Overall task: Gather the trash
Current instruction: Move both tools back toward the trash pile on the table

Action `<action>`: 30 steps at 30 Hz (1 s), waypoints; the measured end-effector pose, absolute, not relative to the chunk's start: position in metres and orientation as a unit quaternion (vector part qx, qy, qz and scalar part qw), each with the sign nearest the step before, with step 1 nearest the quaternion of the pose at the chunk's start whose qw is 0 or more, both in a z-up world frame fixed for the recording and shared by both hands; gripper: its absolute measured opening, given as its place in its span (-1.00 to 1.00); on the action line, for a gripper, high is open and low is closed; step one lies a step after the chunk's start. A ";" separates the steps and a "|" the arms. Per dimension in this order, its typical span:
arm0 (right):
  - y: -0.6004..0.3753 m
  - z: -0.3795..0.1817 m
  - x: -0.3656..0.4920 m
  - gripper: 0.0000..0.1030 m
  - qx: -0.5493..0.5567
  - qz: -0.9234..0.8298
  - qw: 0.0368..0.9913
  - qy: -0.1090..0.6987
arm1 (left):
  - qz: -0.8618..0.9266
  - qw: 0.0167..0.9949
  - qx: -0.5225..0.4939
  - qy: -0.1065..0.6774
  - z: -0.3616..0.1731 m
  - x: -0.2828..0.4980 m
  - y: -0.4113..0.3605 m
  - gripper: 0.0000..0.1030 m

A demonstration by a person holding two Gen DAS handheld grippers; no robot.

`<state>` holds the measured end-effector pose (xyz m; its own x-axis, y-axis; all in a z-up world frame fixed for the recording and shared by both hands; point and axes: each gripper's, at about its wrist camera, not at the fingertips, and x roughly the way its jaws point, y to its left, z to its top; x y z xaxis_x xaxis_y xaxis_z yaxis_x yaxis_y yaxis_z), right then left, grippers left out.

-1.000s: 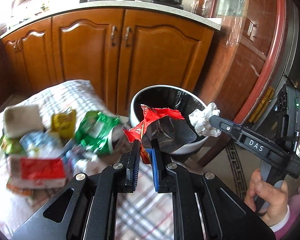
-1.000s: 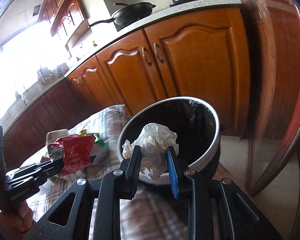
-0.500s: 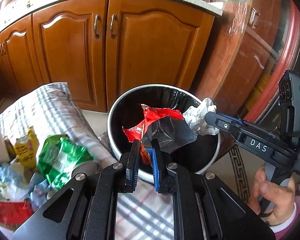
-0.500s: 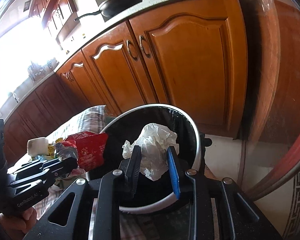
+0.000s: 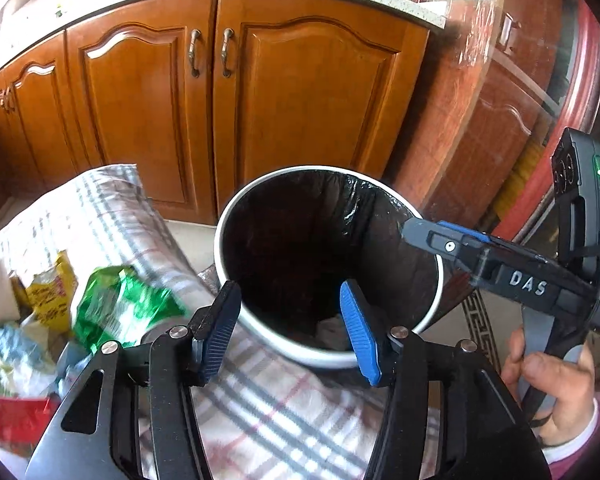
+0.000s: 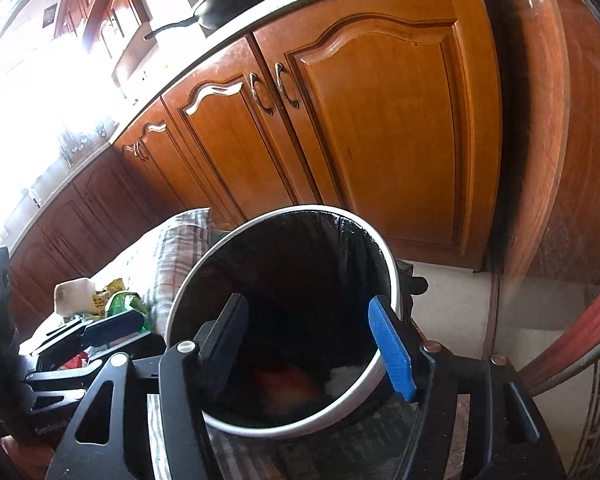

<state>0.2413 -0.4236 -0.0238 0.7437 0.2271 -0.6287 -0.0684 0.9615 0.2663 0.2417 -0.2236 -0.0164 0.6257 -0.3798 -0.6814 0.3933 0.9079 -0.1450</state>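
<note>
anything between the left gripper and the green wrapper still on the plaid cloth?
Nothing visible. Left gripper, jaws opening and empty, hangs over the bin; the green wrapper lies left of it on the plaid cloth, uncovered.

The white letters "DAS" stand on the black body of the right hand-held gripper (image 5: 422, 236) in the left wrist view. The left hand-held gripper (image 6: 112, 326) carries pale lettering low on its body (too dark and cropped to read). The yellow wrapper (image 5: 54, 292) has unreadable dark print.
</note>
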 end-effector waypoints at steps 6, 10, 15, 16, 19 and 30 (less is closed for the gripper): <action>-0.414 -0.015 0.214 0.74 0.129 0.090 0.933 0.323 | -0.201 0.911 -0.009 0.360 -0.014 0.207 -0.195 0.15; -0.401 -0.012 0.191 0.88 0.139 0.100 0.935 0.310 | -0.182 0.919 -0.019 0.348 -0.011 0.182 -0.171 0.24; -0.380 -0.012 0.168 0.92 0.143 0.118 0.932 0.312 | -0.160 0.923 -0.042 0.348 -0.013 0.160 -0.140 0.31; -0.375 -0.013 0.164 0.93 0.143 0.122 0.931 0.312 | -0.153 0.924 -0.045 0.348 -0.014 0.155 -0.134 0.31; -0.361 -0.015 0.153 0.94 0.137 0.131 0.930 0.315 | -0.139 0.926 -0.055 0.346 -0.017 0.140 -0.113 0.35; -0.307 -0.025 0.128 0.94 0.113 0.172 0.921 0.331 | -0.084 0.932 -0.093 0.339 -0.024 0.099 -0.048 0.38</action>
